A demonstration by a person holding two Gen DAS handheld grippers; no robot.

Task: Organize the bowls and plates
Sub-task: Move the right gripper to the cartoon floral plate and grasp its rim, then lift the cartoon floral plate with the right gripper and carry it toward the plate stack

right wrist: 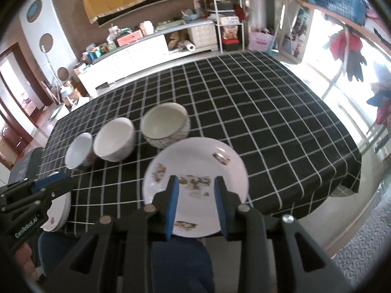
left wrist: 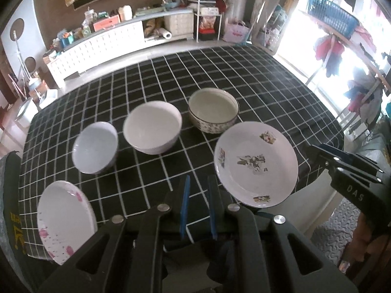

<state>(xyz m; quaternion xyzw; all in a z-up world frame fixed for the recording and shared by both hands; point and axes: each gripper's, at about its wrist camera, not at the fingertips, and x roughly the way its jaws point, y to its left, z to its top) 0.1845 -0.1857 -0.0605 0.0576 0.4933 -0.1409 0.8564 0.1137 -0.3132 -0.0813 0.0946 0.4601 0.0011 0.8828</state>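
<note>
Three bowls stand in a row on the black checked tablecloth [left wrist: 244,73]: a small pale bowl [left wrist: 95,147], a white bowl [left wrist: 152,127] and a patterned bowl [left wrist: 213,111]. A floral plate [left wrist: 256,163] lies at the front edge and overhangs it slightly. At the front left lies a pink-speckled plate [left wrist: 63,222]. My left gripper [left wrist: 199,180] hovers over the cloth between the two plates, all but shut, with nothing in its narrow gap. My right gripper [right wrist: 198,183] hangs open above the floral plate [right wrist: 195,163], its pads clear of it. Each gripper shows in the other's view: right gripper [left wrist: 317,150], left gripper [right wrist: 58,179].
The table's right and far parts [right wrist: 268,97] carry nothing but cloth. Beyond the far edge runs a low white cabinet [left wrist: 97,46] with clutter on it and a shelf rack [left wrist: 207,7]. A blue basket [left wrist: 330,14] and hanging clothes fill the right side by the window.
</note>
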